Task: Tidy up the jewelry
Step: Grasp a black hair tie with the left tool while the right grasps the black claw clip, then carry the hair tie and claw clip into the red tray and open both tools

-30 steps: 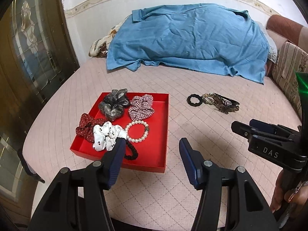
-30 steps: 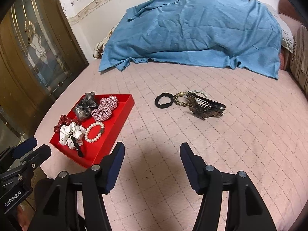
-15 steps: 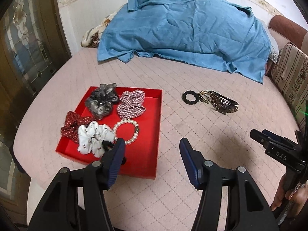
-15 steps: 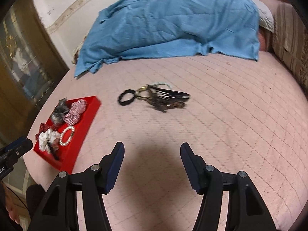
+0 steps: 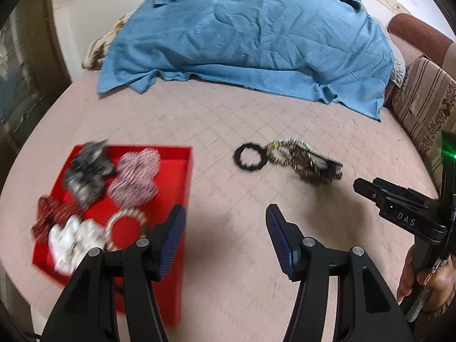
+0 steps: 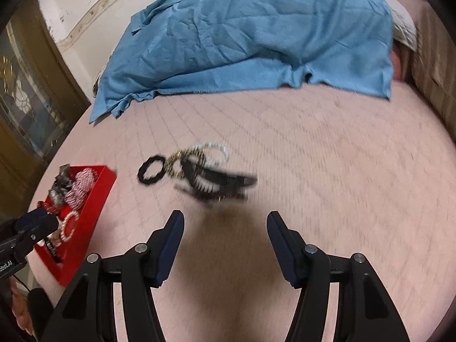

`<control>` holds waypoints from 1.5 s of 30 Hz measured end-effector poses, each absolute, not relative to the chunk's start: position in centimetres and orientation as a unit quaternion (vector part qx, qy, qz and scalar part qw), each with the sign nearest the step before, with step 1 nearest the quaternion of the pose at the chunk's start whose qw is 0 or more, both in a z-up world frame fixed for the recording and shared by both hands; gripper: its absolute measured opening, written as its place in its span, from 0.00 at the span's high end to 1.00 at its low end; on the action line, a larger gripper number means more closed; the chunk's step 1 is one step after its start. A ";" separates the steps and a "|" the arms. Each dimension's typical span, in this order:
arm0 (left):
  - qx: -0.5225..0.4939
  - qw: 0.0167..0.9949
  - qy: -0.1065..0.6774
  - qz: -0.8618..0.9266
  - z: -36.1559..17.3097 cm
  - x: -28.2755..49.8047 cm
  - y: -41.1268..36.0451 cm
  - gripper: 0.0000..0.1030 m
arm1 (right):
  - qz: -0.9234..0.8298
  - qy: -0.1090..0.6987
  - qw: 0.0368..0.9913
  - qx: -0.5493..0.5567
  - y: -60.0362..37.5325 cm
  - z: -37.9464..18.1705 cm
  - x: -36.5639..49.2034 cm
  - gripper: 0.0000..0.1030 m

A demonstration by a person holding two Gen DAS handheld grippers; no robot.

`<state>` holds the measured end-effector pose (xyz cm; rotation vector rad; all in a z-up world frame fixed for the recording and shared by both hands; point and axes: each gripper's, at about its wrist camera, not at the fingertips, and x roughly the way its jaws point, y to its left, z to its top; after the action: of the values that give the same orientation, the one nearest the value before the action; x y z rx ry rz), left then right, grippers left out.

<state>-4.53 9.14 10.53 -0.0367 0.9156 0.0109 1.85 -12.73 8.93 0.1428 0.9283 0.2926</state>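
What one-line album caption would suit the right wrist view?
Open right gripper over a pink bedspread, facing a black hair tie and tangled hair accessories.

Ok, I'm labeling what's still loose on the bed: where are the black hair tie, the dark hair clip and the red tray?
black hair tie (image 5: pixel 250 157): left wrist view, on its ring band.
dark hair clip (image 6: pixel 222 183): right wrist view, on its blurred body.
red tray (image 5: pixel 186 176): left wrist view, on its right wall.

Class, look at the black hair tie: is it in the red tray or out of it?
Out. The black hair tie lies on the pink bedspread, apart from the red tray, touching the pile of loose jewelry.
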 end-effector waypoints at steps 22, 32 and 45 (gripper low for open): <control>-0.015 0.860 0.509 -0.036 1.4 11.3 7.9 0.77 | 0.211 0.476 0.853 -0.040 -9.0 5.1 9.9 0.74; -0.033 0.858 0.509 -0.064 2.9 9.6 7.8 0.92 | 0.211 0.477 0.853 0.018 -9.9 6.2 7.6 0.94; -0.072 0.878 0.467 -0.081 10.4 1.1 8.9 0.92 | 0.225 0.454 0.858 0.078 -11.3 10.5 1.6 0.95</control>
<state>1.08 8.91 10.42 -0.1500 0.9737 -0.1699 1.57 -11.28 10.54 0.1635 0.9544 0.4717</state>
